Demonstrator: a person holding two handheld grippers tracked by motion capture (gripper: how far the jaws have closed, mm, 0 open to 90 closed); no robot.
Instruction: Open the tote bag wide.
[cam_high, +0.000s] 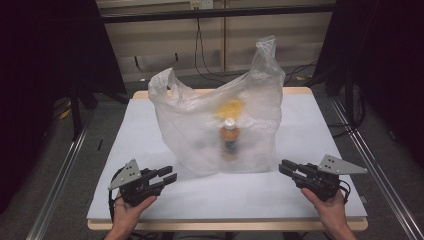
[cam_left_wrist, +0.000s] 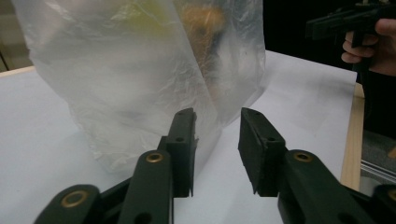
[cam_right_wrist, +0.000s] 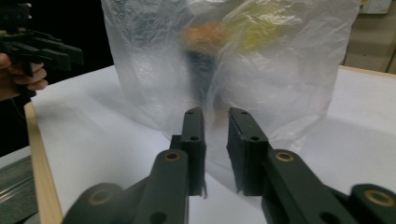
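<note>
1. My left gripper (cam_high: 167, 177) sits at the lower left of the high view with its jaws apart and nothing between them, pointed at the bag's lower corner. In the left gripper view the plastic is just beyond the jaw tips, maybe brushing the left one; I can't tell for sure.
2. My right gripper (cam_high: 289, 169) is at the lower right, jaws parted by a narrower gap and also empty, aimed at the other bottom corner.
3. The plastic bag (cam_high: 200, 130) stands in the middle of the frame on the white table (cam_high: 150, 200), its two handle loops poking up at the top.
4. Inside it, through the cloudy film, there's a bottle (cam_high: 229, 137) with a white cap standing upright, and something yellow (cam_high: 231, 106) above it that I can't identify.
5. Handling guess: the film is thin, floppy and slippery, so it'll crumple, not push. The bottle makes it bottom-heavy. I'd pinch the handle loops, or bunch a fold near the rim.
</note>
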